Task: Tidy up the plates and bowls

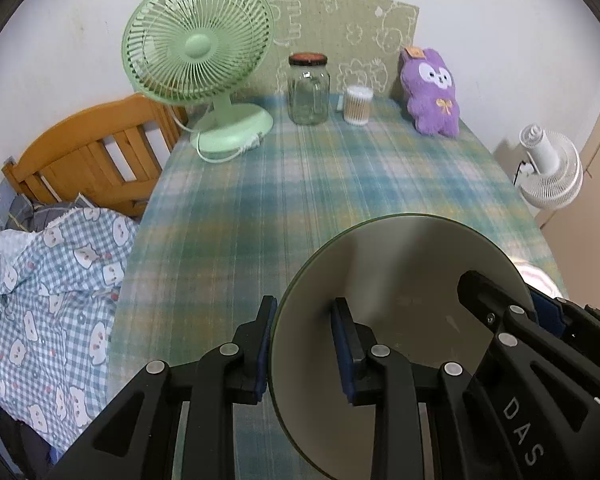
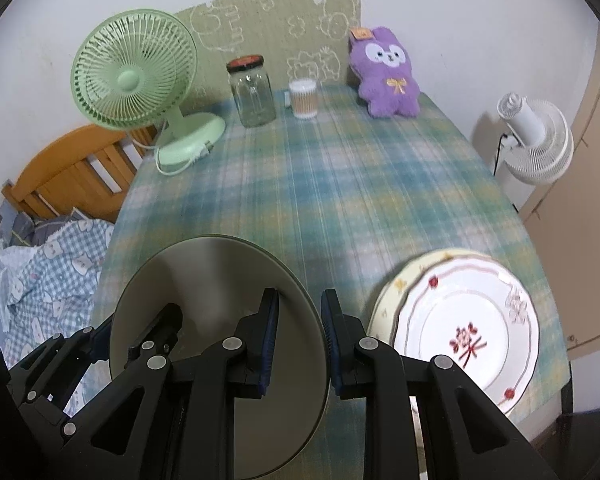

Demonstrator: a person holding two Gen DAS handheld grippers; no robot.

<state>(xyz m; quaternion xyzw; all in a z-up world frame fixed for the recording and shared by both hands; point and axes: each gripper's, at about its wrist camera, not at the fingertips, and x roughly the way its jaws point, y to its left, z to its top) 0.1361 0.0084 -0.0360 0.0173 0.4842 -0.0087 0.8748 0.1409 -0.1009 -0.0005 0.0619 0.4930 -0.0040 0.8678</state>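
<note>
A plain grey-green plate is held up between both grippers above the near edge of the table. My left gripper straddles its left rim, jaws apart around the rim. My right gripper straddles its right rim and shows in the left wrist view. Whether either pair of pads presses the rim I cannot tell. A white plate with red flowers lies on a cream plate at the table's near right.
The plaid tablecloth carries a green desk fan, a glass jar, a cotton swab tub and a purple plush along the back. A bed lies left, a white fan right.
</note>
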